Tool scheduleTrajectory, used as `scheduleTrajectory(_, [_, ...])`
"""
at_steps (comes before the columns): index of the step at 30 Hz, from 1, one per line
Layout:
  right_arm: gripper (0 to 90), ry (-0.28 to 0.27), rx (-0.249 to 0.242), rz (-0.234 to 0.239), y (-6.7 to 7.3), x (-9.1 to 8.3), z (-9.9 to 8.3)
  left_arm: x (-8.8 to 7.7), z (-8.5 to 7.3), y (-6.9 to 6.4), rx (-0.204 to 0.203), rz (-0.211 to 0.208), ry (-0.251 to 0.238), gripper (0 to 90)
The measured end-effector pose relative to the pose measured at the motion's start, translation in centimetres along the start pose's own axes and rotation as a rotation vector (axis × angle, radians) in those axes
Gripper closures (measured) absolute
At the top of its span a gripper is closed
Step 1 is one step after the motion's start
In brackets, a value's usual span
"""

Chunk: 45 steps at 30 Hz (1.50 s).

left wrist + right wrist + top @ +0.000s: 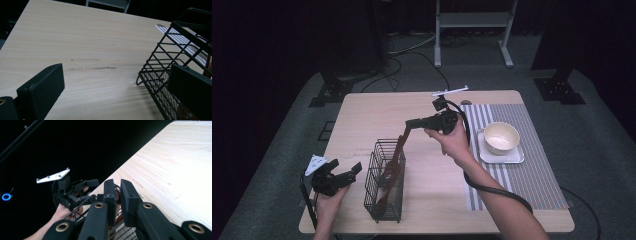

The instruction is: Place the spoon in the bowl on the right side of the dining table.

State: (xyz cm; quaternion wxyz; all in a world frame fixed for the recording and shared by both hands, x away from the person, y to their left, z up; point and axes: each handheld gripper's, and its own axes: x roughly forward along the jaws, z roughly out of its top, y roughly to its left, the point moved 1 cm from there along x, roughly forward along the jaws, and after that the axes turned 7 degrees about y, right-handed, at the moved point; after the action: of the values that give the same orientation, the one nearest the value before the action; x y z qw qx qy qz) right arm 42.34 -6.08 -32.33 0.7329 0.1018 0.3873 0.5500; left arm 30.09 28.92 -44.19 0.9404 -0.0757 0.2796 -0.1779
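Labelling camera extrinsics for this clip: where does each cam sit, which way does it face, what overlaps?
High view: above the person's side, looking forward and down on the table; both forearms, left gripper, right gripper.
Left gripper view: rides the left gripper, facing across the tabletop; its spread jaws show.
Right gripper view: rides the right gripper, facing the person's other hand.
Shared: the wire basket and wooden spoon.

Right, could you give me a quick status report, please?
Right gripper shut on wooden spoon, bowl end in wire basket. Left gripper open beside basket. Nothing in the way.
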Motion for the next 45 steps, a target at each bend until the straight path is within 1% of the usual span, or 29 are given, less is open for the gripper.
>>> scheduleTrajectory(2, [83.2,-0.019,0.022,-0.003,-0.2,-0.3,0.0,0.0,0.0,0.0,0.0,-0.001,0.0,0.2])
scheduleTrajectory(3, [83.2,-0.019,0.022,-0.003,-0.2,-0.3,0.0,0.0,0.0,0.0,0.0,-0.001,0.0,0.2])
scheduleTrajectory(4, [83.2,-0.027,0.029,-0.016,-0.2,-0.4,0.1,0.0,0.0,0.0,-0.002,-0.001,0.0,0.2])
scheduleTrajectory(5, [83.2,-0.032,0.032,-0.018,-0.3,-0.6,0.1,0.0,0.0,0.0,-0.002,-0.001,0.0,0.2])
scheduleTrajectory(8, [83.2,-0.046,0.046,-0.017,-0.4,-0.8,0.1,0.0,0.0,0.0,-0.005,-0.001,-0.002,0.2])
scheduleTrajectory(12, [83.2,-0.074,0.07,-0.019,-0.6,-1.6,0.2,0.0,0.0,0.0,-0.004,0.0,-0.002,0.2])
scheduleTrajectory(18, [83.2,-0.094,0.084,-0.015,-0.6,-2.3,0.3,0.0,0.0,0.0,-0.005,0.0,-0.002,0.2])
scheduleTrajectory(20, [83.3,-0.107,0.095,-0.009,-0.7,-2.7,0.3,0.0,0.0,0.0,-0.008,0.001,-0.004,0.2])
scheduleTrajectory(23, [83.3,-0.112,0.1,-0.004,-0.7,-3.0,0.3,0.0,0.0,0.0,-0.007,0.001,-0.004,0.2])
scheduleTrajectory(24, [83.3,-0.122,0.105,0.002,-0.7,-3.2,0.3,0.0,0.0,0.0,-0.008,0.002,-0.004,0.2])
scheduleTrajectory(29, [83.3,-0.133,0.114,0.009,-0.8,-3.7,0.3,0.0,0.0,0.0,-0.007,0.002,-0.004,0.2])
scheduleTrajectory(33, [83.3,-0.145,0.129,0.013,-0.9,-4.4,0.2,0.0,0.0,0.1,-0.008,0.003,-0.003,0.2])
scheduleTrajectory(45, [83.3,-0.167,0.139,-0.003,-1.2,-6.3,-0.1,0.0,0.0,0.0,-0.006,0.004,-0.003,0.2])
